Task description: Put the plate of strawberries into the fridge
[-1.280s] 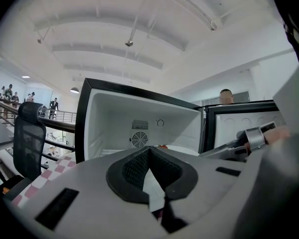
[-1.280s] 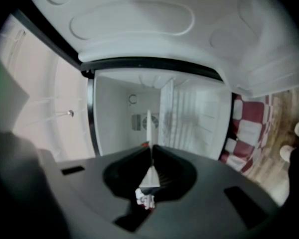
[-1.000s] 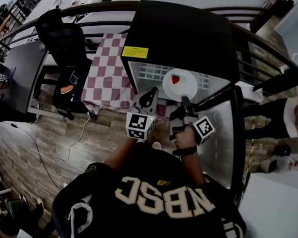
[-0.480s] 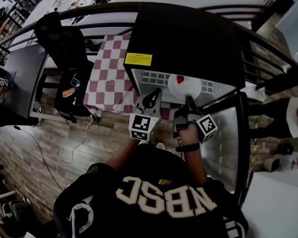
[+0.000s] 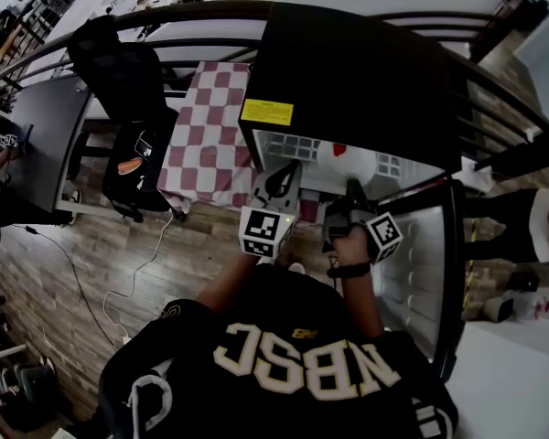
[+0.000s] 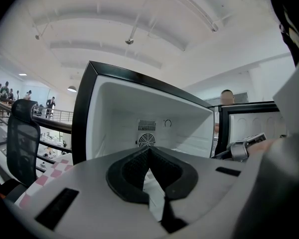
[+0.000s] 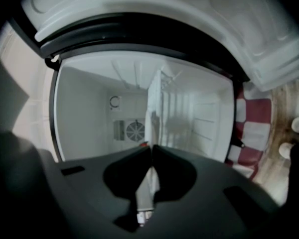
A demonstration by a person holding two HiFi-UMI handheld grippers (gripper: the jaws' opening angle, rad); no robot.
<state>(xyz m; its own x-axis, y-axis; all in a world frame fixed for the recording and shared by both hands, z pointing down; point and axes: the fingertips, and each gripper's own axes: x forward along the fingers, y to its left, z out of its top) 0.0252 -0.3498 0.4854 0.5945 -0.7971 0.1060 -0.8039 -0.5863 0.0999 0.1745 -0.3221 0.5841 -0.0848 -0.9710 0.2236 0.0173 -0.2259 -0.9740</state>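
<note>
**A:** Where is the plate?

**B:** The plate (image 5: 349, 165) is inside the open fridge (image 5: 357, 62), near the front edge of the compartment. The strawberry (image 5: 339, 150) is on its far side. The right gripper (image 5: 352, 188) has its jaws clamped on the near rim. In the right gripper view, the plate (image 7: 145, 192) shows only as a thin white strip between the two pads.

**A:** And the other claw?

**B:** The left gripper (image 5: 282, 179) is just beside it at the fridge's front left corner. Its jaws are pressed together with nothing between them (image 6: 149, 151).

**A:** Does anything crowd them?

**B:** The fridge door (image 5: 421, 263) stands open on the right, close to the right hand. Left of the fridge is a table with a checked cloth (image 5: 209, 126), and beyond that a black chair (image 5: 119, 71). A yellow label (image 5: 267, 112) is at the front left corner of the fridge top.

**A:** What can't you make out?

**B:** From above, the fridge top cuts off the plate's far edge. I can't tell whether the plate rests on a shelf or hangs in the grip. The fan grille (image 6: 146, 140) on the back wall is clear.
</note>
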